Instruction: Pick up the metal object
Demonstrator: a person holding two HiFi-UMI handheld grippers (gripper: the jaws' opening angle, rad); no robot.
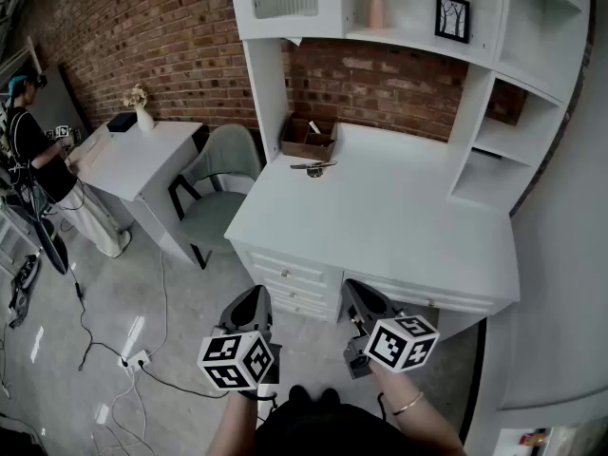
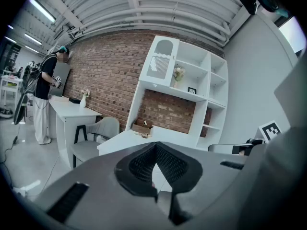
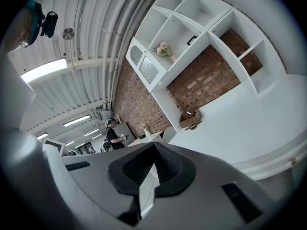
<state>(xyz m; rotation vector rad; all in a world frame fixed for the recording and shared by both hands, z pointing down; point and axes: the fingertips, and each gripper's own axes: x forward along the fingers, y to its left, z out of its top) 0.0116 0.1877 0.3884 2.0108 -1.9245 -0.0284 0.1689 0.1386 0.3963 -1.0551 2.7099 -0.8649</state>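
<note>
The metal object (image 1: 313, 167) is a small silvery piece lying on the white desk (image 1: 399, 226), near its far left corner and just in front of a brown box (image 1: 309, 141). It shows small and far in the left gripper view (image 2: 142, 134) and in the right gripper view (image 3: 193, 126). Both grippers hang well short of the desk's front edge, over the floor. My left gripper (image 1: 255, 297) (image 2: 154, 150) is shut with nothing in it. My right gripper (image 1: 357, 293) (image 3: 153, 150) is also shut and empty.
A white hutch (image 1: 475, 93) with shelves rises behind the desk, drawers (image 1: 290, 278) face me. A grey chair (image 1: 223, 174) stands left of the desk, beside a second white table (image 1: 133, 155) where a person (image 1: 28, 150) stands. Cables (image 1: 123, 359) lie on the floor.
</note>
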